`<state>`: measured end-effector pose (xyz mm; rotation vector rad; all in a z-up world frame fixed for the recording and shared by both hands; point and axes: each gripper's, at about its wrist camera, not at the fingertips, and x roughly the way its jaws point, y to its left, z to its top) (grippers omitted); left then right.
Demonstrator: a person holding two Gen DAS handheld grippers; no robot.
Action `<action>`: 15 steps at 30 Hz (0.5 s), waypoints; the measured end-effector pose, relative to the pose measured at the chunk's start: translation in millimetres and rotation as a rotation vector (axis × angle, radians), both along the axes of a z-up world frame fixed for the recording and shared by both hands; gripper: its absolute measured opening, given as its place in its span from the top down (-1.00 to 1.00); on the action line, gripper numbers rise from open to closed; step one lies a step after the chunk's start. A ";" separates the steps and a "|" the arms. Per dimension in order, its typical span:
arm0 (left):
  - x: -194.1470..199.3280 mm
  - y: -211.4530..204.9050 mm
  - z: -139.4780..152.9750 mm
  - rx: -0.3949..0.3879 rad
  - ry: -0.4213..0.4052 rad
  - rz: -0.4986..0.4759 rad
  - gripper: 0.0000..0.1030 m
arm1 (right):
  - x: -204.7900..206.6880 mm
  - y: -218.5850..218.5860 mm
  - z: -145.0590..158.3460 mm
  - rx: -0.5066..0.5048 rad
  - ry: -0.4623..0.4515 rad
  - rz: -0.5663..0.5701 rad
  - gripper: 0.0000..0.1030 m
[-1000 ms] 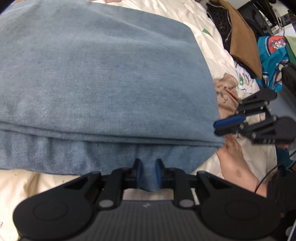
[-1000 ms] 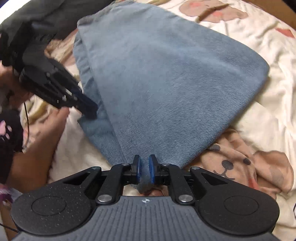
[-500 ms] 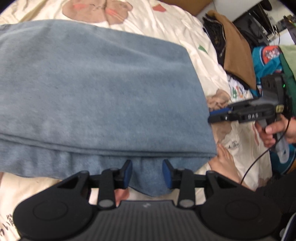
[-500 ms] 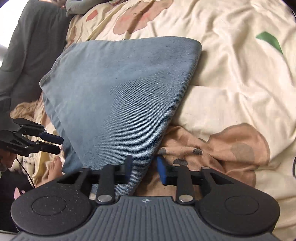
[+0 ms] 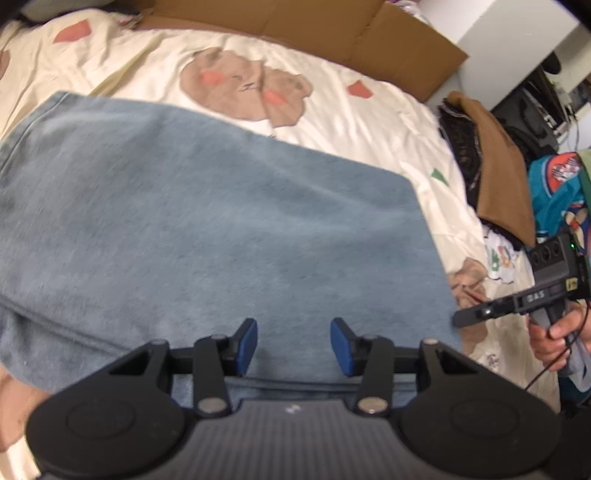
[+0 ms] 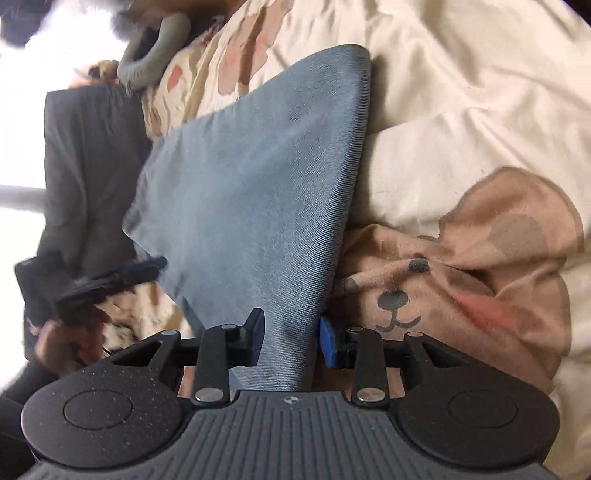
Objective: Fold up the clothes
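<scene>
Garment: blue denim piece [image 5: 221,236], folded, lying flat on the bed — a doubled edge runs along its near side.
Bedding: cream duvet cover [image 5: 351,122] printed with brown bear figures and small red and green shapes; it lies under the garment on all sides.
Left gripper [image 5: 293,345]: above the near edge of the denim, blue pads spread and parting further; the cloth shows between them but neither pad presses on it — released.
Right gripper [image 6: 291,341]: at the garment's narrow corner, pads apart with the denim corner between them; left pad close to the cloth, right pad just beside its edge, no clamp visible.
Right hand [image 5: 554,334]: wrapped round the right gripper's handle, beside the garment's right edge.
Other clothing: brown and black pile [image 5: 491,177] at the bed's far right; dark grey garment [image 6: 85,173] beyond the denim's far corner.
Cardboard [image 5: 332,33]: brown sheet along the bed's far side.
</scene>
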<state>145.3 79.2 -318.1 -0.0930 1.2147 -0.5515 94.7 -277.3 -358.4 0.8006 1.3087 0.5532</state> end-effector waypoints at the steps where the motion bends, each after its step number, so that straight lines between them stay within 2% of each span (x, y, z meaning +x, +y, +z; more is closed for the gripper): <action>1: 0.1 2.1 -1.2 0.001 0.000 0.009 0.09 | -0.3 -1.2 -2.9 0.022 0.008 -0.015 0.34; 5: 0.5 10.1 -6.5 0.010 0.001 0.047 0.09 | 1.7 -5.0 -20.2 0.098 0.043 -0.079 0.34; 10: 3.5 27.4 -9.7 0.037 -0.005 0.108 0.09 | 4.9 0.9 -37.0 0.128 0.064 -0.102 0.38; 12: 5.1 30.7 -13.5 0.045 -0.004 0.116 0.10 | 7.6 1.8 -38.1 0.138 0.072 -0.101 0.38; 15: 5.0 33.8 -17.6 0.049 -0.002 0.117 0.13 | 7.7 -5.9 -33.1 0.193 0.070 -0.106 0.50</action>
